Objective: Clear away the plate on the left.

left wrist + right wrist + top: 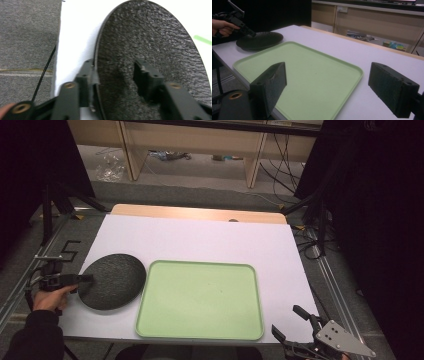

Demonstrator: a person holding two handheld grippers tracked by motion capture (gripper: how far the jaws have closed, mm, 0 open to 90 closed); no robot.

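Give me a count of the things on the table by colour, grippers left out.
Black: 1, the round plate
Green: 1, the tray
Total: 2

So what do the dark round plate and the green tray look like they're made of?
The dark plate looks like stoneware or cast ceramic with a matte, pebbled charcoal surface: the left gripper view shows a rough, grainy texture and a thin raised rim. It could also be textured plastic. The green tray looks like moulded plastic, pale green and smooth with a soft sheen, rounded corners and a low rolled lip.
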